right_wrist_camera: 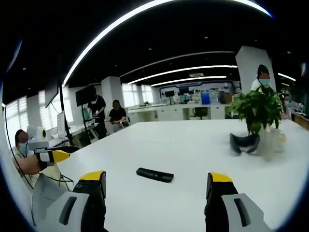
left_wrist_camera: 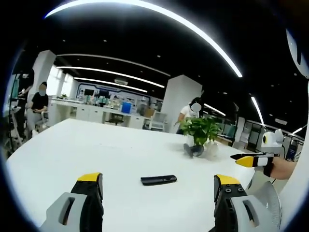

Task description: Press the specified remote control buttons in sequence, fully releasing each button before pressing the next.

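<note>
Black remote control (left_wrist_camera: 159,180) flat on white table (left_wrist_camera: 96,150), untouched — ahead of and between jaws in both views (right_wrist_camera: 154,174). Left gripper (left_wrist_camera: 159,186) jaws wide apart, holding nothing. Right gripper (right_wrist_camera: 158,183) likewise spread, empty. Potted plant (right_wrist_camera: 257,112) farther back on table — well apart from remote.

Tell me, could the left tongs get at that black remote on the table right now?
Probably yes. The remote lies alone on bare white table, ahead between the open left tongs, with nothing in the way; the plant stands farther back.
</note>
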`<control>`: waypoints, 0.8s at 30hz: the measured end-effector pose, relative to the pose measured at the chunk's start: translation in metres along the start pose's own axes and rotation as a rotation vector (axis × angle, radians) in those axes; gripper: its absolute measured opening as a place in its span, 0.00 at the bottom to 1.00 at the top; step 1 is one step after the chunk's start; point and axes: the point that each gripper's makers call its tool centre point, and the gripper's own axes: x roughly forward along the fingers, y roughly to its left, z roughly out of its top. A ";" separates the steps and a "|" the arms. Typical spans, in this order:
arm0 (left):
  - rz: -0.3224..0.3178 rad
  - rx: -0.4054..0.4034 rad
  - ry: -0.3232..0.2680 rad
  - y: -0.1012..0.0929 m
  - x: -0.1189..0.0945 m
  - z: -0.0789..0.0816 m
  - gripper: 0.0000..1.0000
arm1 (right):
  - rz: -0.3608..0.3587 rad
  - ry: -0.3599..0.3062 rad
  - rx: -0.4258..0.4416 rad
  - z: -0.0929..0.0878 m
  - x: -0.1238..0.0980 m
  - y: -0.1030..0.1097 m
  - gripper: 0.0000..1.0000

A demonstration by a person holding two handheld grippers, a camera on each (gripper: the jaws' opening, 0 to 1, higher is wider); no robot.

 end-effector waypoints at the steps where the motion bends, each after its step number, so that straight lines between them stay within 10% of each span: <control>1: -0.001 0.001 -0.003 0.001 0.003 0.002 0.99 | 0.000 -0.001 -0.002 0.002 0.002 0.000 0.85; 24: -0.045 0.008 0.051 -0.018 -0.011 -0.017 0.99 | 0.014 0.011 0.013 -0.016 -0.021 0.023 0.83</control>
